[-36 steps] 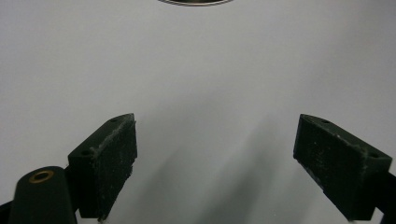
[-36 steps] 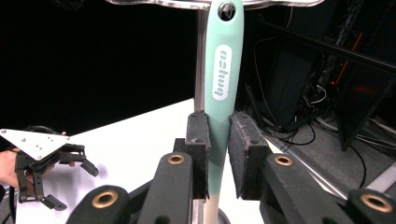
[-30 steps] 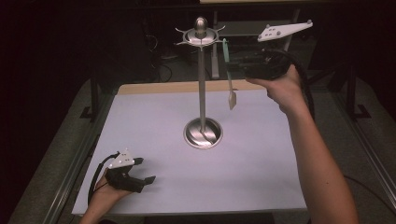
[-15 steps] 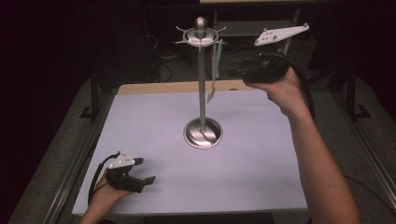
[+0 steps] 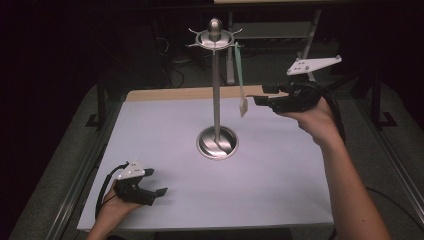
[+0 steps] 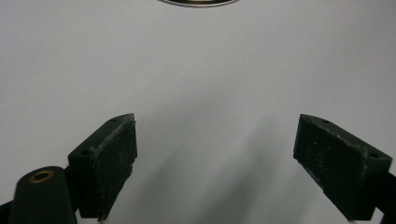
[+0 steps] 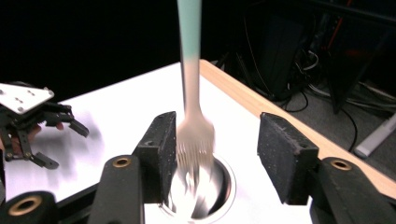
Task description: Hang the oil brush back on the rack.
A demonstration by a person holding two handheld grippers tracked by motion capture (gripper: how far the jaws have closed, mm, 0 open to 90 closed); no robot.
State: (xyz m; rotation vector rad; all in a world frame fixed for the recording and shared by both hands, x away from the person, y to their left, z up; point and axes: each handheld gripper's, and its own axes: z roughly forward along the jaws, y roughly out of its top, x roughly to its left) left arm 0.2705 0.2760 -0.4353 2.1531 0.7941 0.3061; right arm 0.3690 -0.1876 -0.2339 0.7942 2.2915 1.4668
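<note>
A tall metal stand with a ring of hooks at its top rises from a round base mid-table. A teal-handled utensil with a pale tined head hangs from one hook. My right gripper is level with that head, just to its right. In the right gripper view the blurred utensil hangs between the jaws of the right gripper, close against one pad and apart from the other. These jaws have just been opening. My left gripper rests open on the table's near left with nothing between its jaws.
White sheet covers the table, with a wooden strip along its far edge. Metal frame rails run along the left and right sides. Cables and dark equipment lie beyond the far edge. The stand's base is ahead of the left gripper.
My right hand has sunk from near the stand's top to the utensil's lower end, and its jaws have spread. The utensil has swung on its hook. The left gripper has stayed put.
</note>
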